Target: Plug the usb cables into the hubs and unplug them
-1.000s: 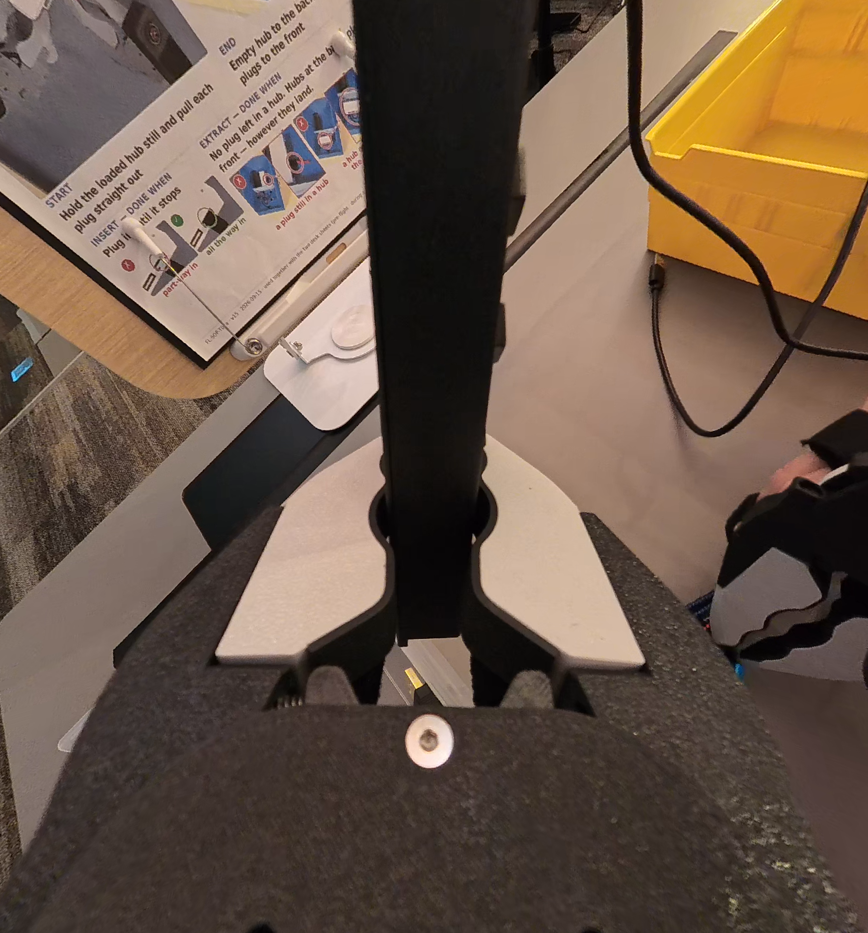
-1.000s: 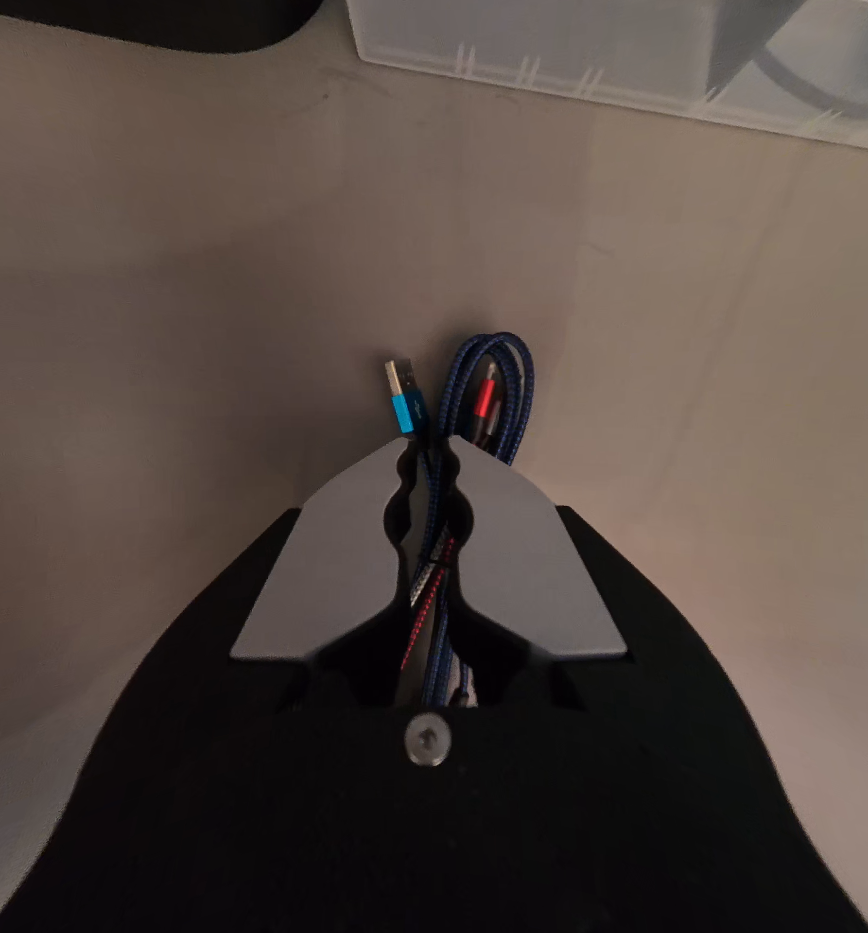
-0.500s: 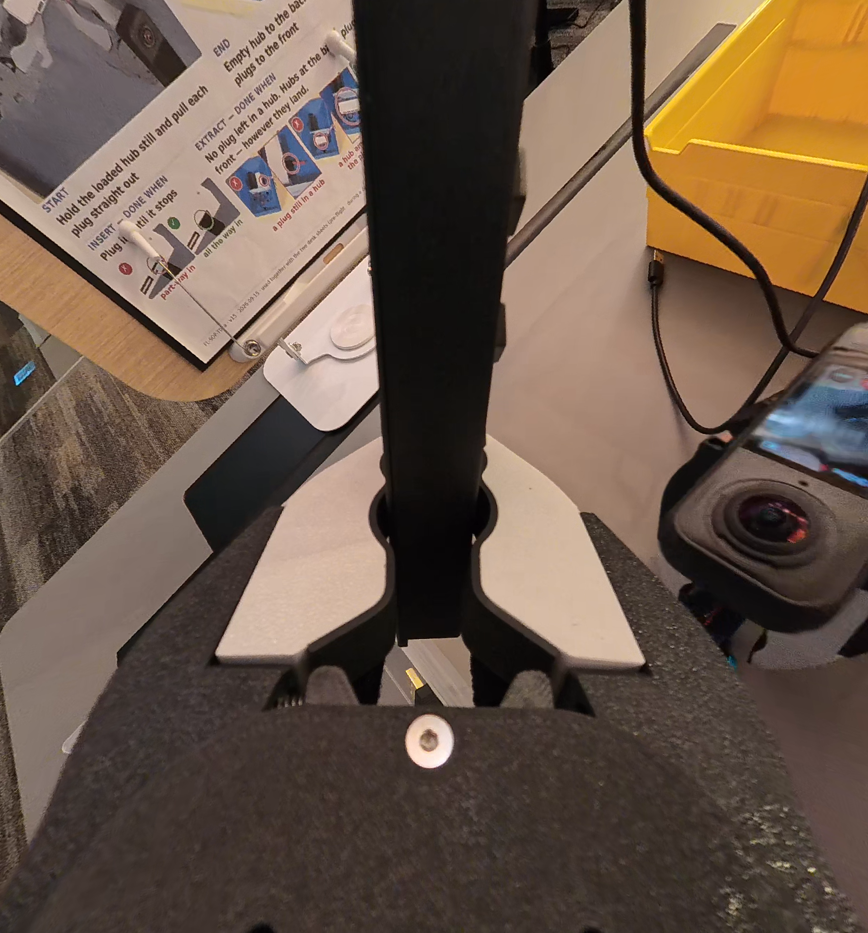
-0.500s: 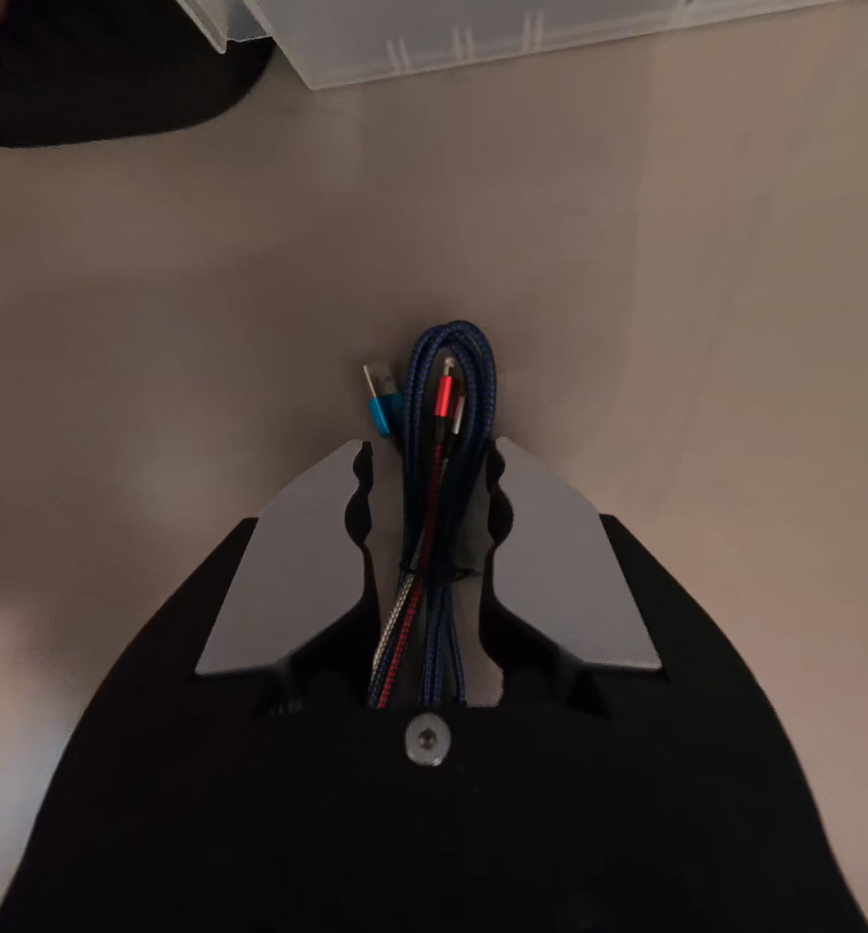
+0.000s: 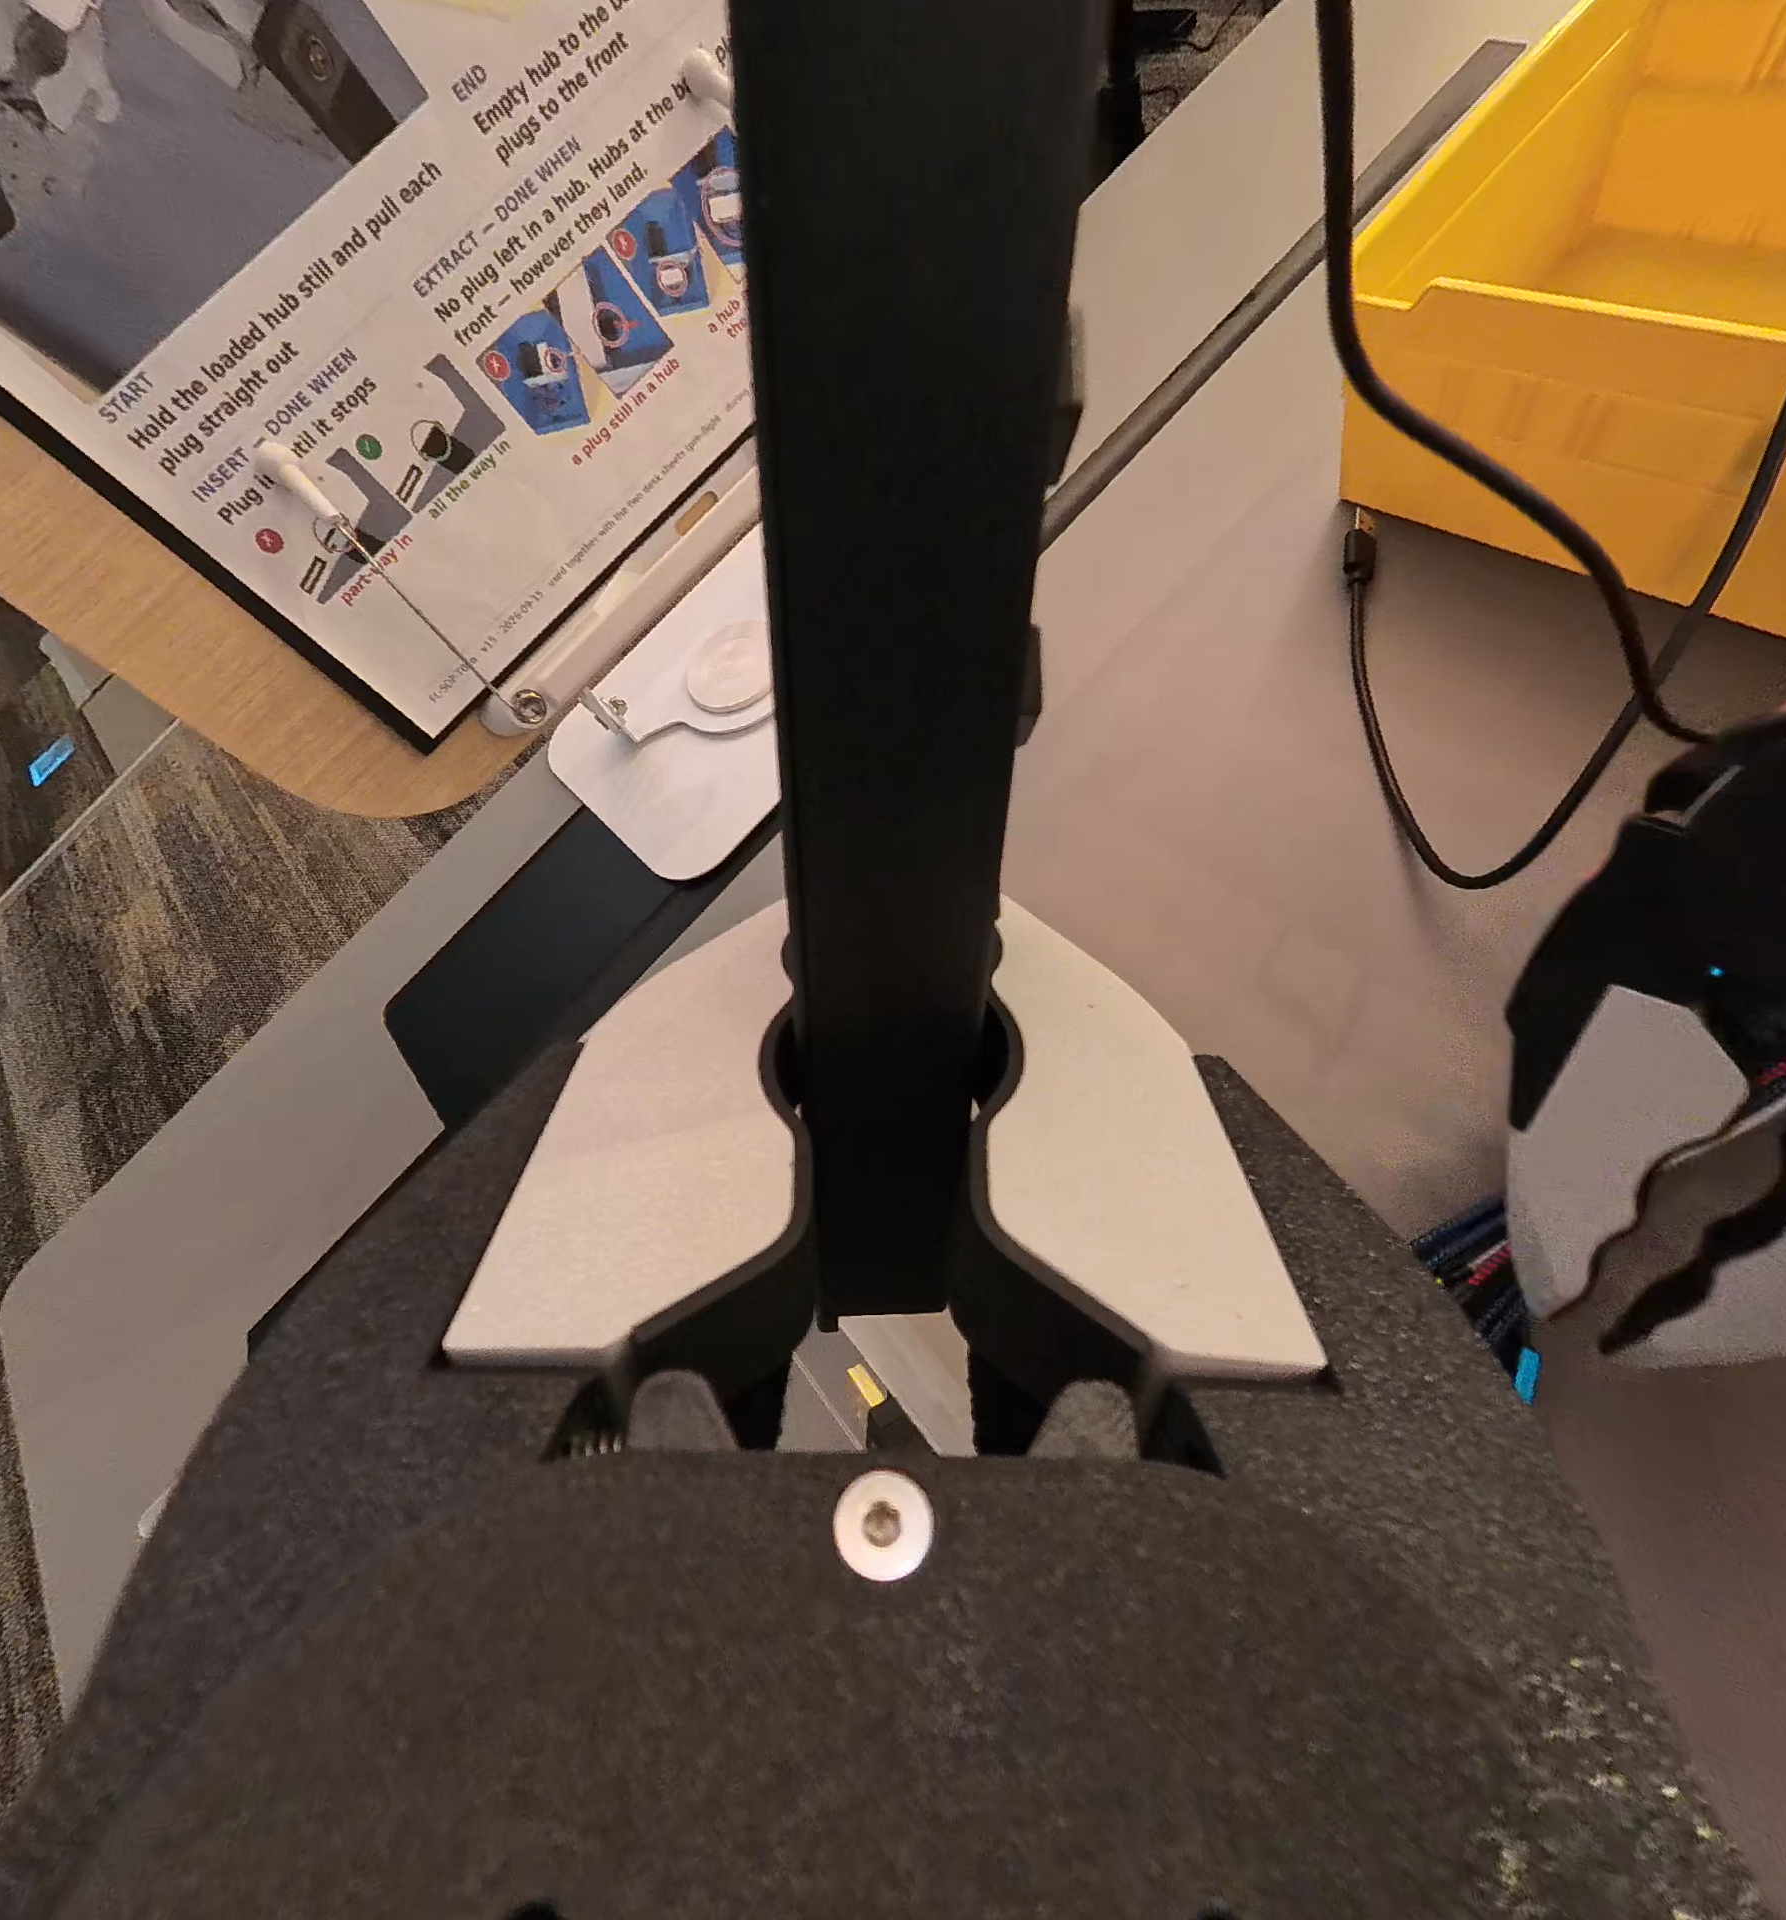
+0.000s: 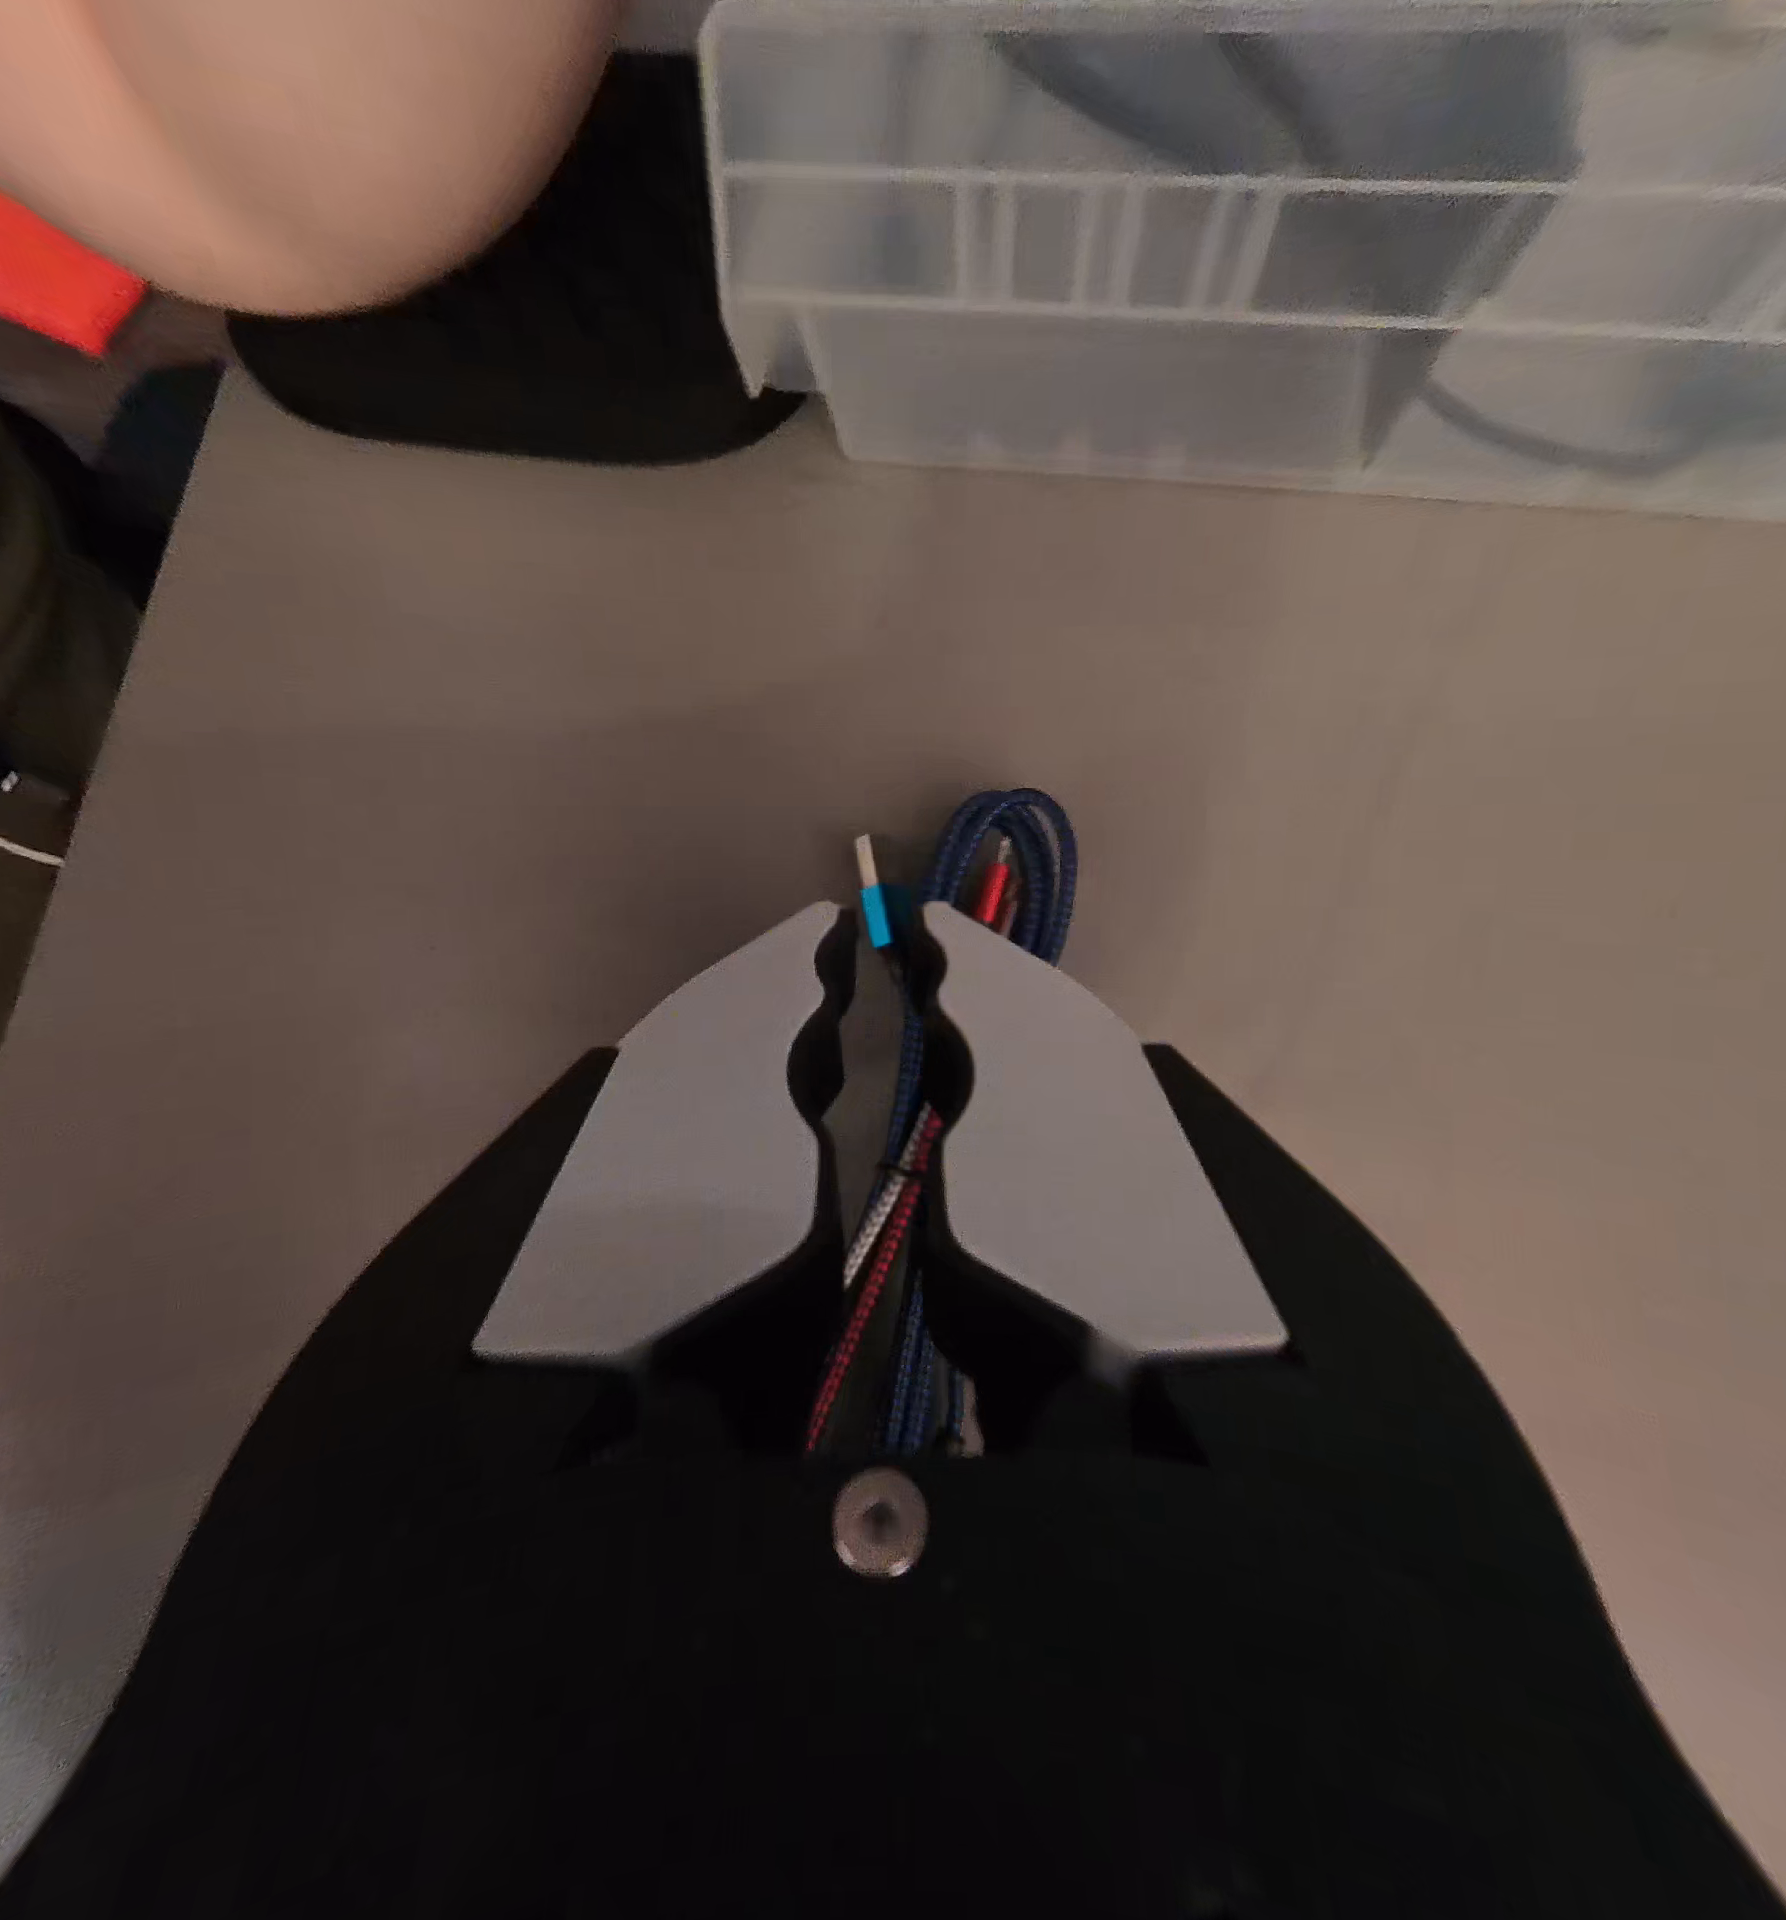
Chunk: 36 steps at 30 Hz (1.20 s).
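Observation:
My left gripper point(image 5: 894, 935) is shut on a long black hub point(image 5: 899, 520) that sticks out forward between the fingers, above the grey table's left edge. My right gripper point(image 6: 884, 914) is shut on a tied bundle of blue and red braided USB cables point(image 6: 1014, 873) and holds it above the table. A blue-collared USB plug point(image 6: 873, 899) pokes out past the fingertips, and a red plug point(image 6: 995, 888) lies inside the blue loop. The right gripper point(image 5: 1564, 1226) also shows in the left wrist view, low at the right, with the bundle point(image 5: 1471, 1257) beside it.
A yellow bin point(image 5: 1595, 395) stands at the far right, with a loose black cable point(image 5: 1388, 727) in front of it. An instruction sheet point(image 5: 349, 312) rests on a wooden board at the left. A clear plastic bin point(image 6: 1284, 312) stands ahead of my right gripper; a person's arm point(image 6: 245, 135) is at the upper left. The gap from one gripper's tips to the other's is roughly 20 cm. The red plug point(image 6: 995, 888) is closer to my right gripper, around 4 cm from its tips; the left tips are 20 cm off.
My right gripper was open around the cable bundle half a second ago and is shut on it now, farther above the table. My left gripper still holds the hub, barely moved.

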Tool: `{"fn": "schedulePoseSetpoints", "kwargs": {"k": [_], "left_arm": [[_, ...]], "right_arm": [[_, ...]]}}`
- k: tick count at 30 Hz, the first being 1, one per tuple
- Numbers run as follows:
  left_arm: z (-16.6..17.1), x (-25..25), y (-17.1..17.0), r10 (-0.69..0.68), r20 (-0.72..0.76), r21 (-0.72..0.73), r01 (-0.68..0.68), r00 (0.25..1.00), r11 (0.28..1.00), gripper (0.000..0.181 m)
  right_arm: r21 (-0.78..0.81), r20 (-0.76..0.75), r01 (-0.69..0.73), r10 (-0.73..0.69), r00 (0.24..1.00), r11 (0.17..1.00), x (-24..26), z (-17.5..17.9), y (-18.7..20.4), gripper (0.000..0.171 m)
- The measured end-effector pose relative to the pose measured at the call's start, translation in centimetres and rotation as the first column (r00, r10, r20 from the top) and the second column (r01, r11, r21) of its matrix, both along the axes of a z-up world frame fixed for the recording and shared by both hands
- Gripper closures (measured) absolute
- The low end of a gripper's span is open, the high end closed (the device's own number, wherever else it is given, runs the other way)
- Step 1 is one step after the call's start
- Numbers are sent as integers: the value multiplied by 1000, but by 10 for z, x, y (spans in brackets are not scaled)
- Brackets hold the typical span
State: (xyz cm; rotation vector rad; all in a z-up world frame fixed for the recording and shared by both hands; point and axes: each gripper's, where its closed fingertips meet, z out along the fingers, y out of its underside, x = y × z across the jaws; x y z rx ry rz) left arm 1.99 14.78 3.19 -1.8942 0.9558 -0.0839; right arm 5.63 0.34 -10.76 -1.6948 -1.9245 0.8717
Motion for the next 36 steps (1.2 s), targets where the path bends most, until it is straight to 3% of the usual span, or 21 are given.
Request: {"fn": "schedulePoseSetpoints", "kwargs": {"k": [7, 19, 26, 36], "left_arm": [[-3, 1, 1, 3, -18, -2, -3, 1000, 1000, 156], [-7, 5, 0, -8, -31, -6, 7, 999, 1000, 156], [-6, 3, 1, -4, -28, -6, 4, 1000, 1000, 156], [-3, 1, 0, -3, -18, -3, 3, 1000, 1000, 156]], "right_arm": [[97, 185, -48, 30, 982, 994, 2, -33, -2, 169], [208, 239, -15, -35, 970, 978, 1, -48, 10, 169], [322, 161, 257, -320, 933, 911, 5, -13, 45, 171], [480, 222, 247, -390, 894, 841, 4, -36, 51, 170]]}}
